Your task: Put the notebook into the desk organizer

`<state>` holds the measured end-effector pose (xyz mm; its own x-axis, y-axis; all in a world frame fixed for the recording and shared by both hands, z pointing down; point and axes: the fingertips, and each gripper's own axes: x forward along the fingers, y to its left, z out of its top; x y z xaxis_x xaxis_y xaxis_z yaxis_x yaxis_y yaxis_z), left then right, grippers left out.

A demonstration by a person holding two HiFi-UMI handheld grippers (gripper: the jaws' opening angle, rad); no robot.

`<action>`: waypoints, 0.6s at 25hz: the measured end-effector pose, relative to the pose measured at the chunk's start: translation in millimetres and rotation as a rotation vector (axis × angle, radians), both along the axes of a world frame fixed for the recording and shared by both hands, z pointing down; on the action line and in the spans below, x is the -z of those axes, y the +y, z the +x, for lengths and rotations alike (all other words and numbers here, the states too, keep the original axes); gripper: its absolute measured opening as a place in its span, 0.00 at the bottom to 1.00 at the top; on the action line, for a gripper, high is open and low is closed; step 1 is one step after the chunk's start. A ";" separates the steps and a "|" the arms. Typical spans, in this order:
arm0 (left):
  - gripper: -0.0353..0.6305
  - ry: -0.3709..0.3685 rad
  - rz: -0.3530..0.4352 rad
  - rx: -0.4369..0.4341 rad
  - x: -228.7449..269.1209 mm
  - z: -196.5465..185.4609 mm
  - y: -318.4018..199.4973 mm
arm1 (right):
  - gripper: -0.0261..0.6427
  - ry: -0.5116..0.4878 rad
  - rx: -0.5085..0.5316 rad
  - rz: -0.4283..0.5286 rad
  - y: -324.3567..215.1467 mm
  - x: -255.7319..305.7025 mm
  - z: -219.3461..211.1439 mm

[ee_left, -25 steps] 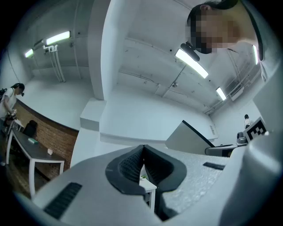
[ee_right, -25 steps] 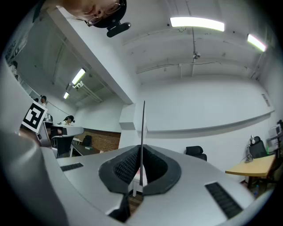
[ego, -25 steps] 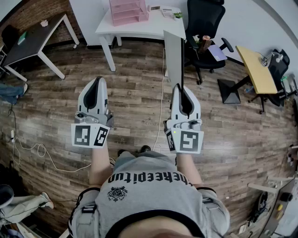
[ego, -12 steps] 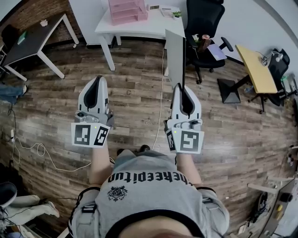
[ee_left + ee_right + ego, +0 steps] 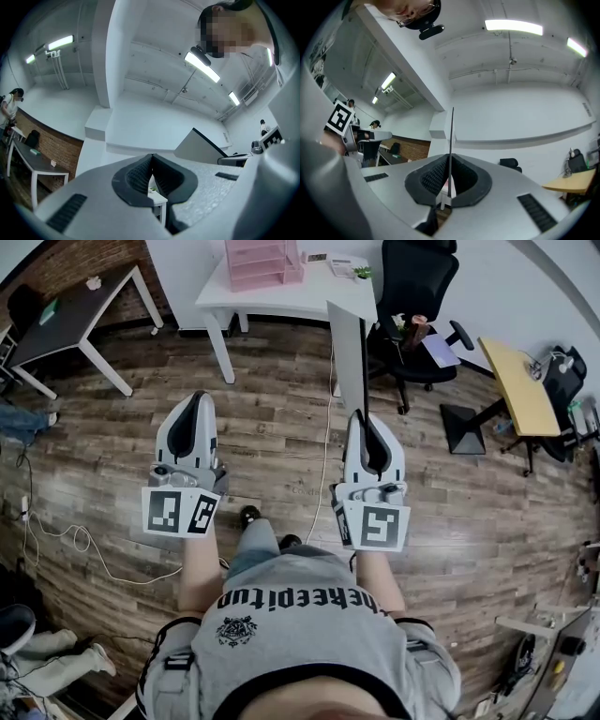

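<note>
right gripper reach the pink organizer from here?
Probably not yet: the right gripper, shut on the notebook, hangs well short of the pink organizer on the white desk. Only wood floor lies between; stepping closer should do.

Left forearm point(image 5: 199, 563) and right forearm point(image 5: 377, 576) are bare, reaching forward side by side. Left tongs point(image 5: 194, 404) point to 12 o'clock, jaws closed together, nothing between them. Right tongs point(image 5: 364, 423), at 3 o'clock of the left, also point to 12 o'clock, jaws clamped on a thin notebook point(image 5: 349, 343) held edge-on.
</note>
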<state>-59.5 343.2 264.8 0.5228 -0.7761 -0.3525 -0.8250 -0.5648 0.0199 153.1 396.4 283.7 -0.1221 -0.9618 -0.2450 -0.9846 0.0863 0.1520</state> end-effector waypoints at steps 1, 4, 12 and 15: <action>0.06 0.001 -0.001 0.001 -0.3 -1.3 -2.4 | 0.05 -0.025 0.022 -0.002 -1.9 0.5 -2.2; 0.06 0.003 -0.003 0.000 -1.7 -2.8 -13.3 | 0.05 -0.059 0.056 0.003 -11.6 0.6 -5.3; 0.06 0.015 -0.002 -0.016 -4.6 -2.7 -63.6 | 0.05 -0.012 0.014 -0.003 -62.3 -5.9 -8.3; 0.06 0.019 0.000 -0.022 -2.6 -5.3 -93.3 | 0.05 -0.017 0.002 -0.006 -92.1 -4.6 -9.8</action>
<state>-64.8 249.9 267.4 0.5330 -0.7647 -0.3622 -0.8119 -0.5828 0.0357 143.4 304.3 288.3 -0.1196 -0.9631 -0.2413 -0.9868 0.0887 0.1352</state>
